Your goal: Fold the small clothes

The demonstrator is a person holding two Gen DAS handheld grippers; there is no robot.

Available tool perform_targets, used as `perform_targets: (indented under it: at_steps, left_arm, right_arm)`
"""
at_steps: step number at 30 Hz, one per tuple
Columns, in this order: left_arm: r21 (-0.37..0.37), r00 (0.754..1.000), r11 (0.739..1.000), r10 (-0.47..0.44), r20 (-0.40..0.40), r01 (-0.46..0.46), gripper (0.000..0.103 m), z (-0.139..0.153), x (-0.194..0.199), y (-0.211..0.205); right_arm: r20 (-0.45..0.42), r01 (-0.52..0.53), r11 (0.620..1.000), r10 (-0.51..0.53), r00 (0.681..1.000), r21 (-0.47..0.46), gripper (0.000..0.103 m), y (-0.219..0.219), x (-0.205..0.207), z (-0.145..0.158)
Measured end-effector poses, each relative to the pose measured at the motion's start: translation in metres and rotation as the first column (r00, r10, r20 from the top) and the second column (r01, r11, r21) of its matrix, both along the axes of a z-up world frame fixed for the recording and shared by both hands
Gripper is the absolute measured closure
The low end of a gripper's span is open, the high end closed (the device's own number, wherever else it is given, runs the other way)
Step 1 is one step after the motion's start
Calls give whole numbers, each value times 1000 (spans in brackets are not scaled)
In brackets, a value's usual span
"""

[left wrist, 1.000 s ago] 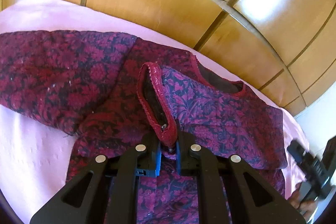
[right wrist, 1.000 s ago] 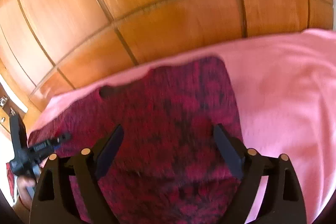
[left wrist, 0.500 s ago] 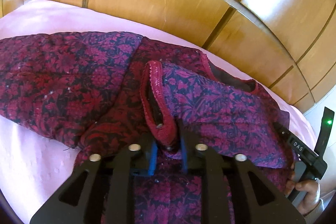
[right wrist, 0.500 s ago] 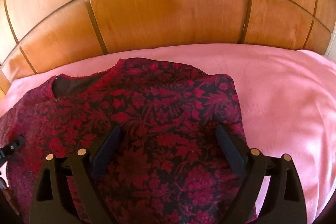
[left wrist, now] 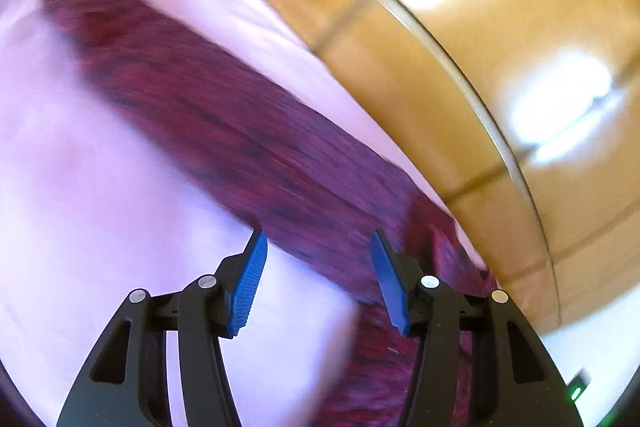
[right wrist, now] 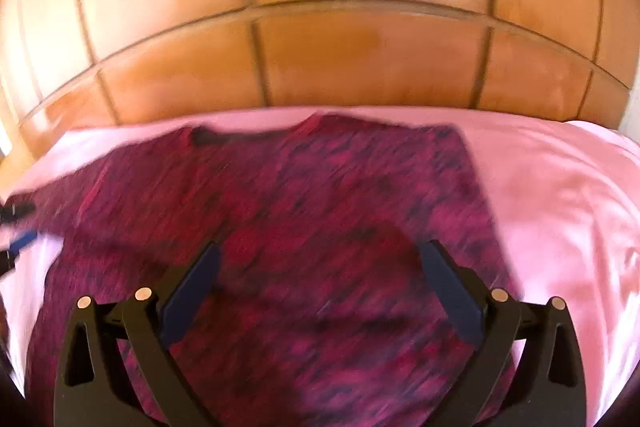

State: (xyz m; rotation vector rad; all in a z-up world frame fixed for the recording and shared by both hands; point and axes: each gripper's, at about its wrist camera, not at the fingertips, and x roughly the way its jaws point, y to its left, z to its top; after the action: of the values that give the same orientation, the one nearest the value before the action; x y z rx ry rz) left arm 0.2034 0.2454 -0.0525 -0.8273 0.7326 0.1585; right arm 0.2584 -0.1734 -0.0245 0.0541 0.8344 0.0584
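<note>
A dark red and purple flowered garment (right wrist: 304, 211) lies flat on a pink bedsheet (right wrist: 560, 195), its neckline toward the wooden headboard. In the left wrist view one long sleeve (left wrist: 208, 107) stretches away to the upper left, blurred by motion. My left gripper (left wrist: 316, 247) is open and empty, its blue pads apart over the sleeve's near end. My right gripper (right wrist: 320, 259) is open and empty, hovering over the middle of the garment's body. The left gripper also shows at the far left of the right wrist view (right wrist: 16, 227).
A glossy wooden headboard (right wrist: 320, 47) runs along the far side of the bed and also shows in the left wrist view (left wrist: 460, 67). Bare pink sheet (left wrist: 100, 207) lies left of the sleeve and right of the garment.
My left gripper has let go of the sleeve cuff, opened, and swung left toward the outstretched sleeve. My right gripper stays open and has shifted slightly over the garment.
</note>
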Motion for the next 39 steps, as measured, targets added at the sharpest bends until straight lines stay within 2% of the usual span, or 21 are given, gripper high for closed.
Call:
perform_targets:
  at_steps: [5,9,13,19,20,23,27,30,33,36,39]
  left_arm:
    - [-100,983,978,183,-23,-184,51,-10,-27,87]
    - [-141,968,958,249,-20,-250,51,-15,-33,126]
    - [-156,957,944,292,-7,-289,52,-16,-26,143]
    - [-202,932,911,360,-44,-361,76,-30,-13,176]
    - [-199,931,910,362,-46,-364,84,-29,-13,179]
    - [-150,940,929,339,-29,-339,91,-20,-2,175]
    - [-46,963,963,268,38,-267,92,7,2,158]
    - [94,983,982,156,96,-165,92,36,10,120]
    - [202,991,976,59,120,-82,92,52,19,81]
    - [303,991,952,-77,114,39,92,60,31,29]
    - [332,983,934,-166,80,131,92,55,42,-7]
  right_arm:
    - [-29,-57,993,54,998,-105,2,28,0,-13]
    - [-94,-71,983,55,994,-172,2,34,16,-26]
    - [-95,-68,987,55,994,-147,2,30,19,-30]
    - [-92,-68,984,53,994,-167,2,30,19,-31]
    - [-92,-68,983,53,994,-170,2,29,19,-31]
    - [-90,-67,983,52,995,-170,2,30,18,-31]
    - [-89,-66,984,52,995,-165,2,31,17,-31]
    - [-89,-65,984,51,995,-165,2,31,17,-31]
    - [-89,-66,984,52,995,-165,2,30,17,-31]
    - [-88,-66,984,52,995,-164,2,30,17,-31]
    - [-88,-65,984,51,995,-163,2,30,17,-31]
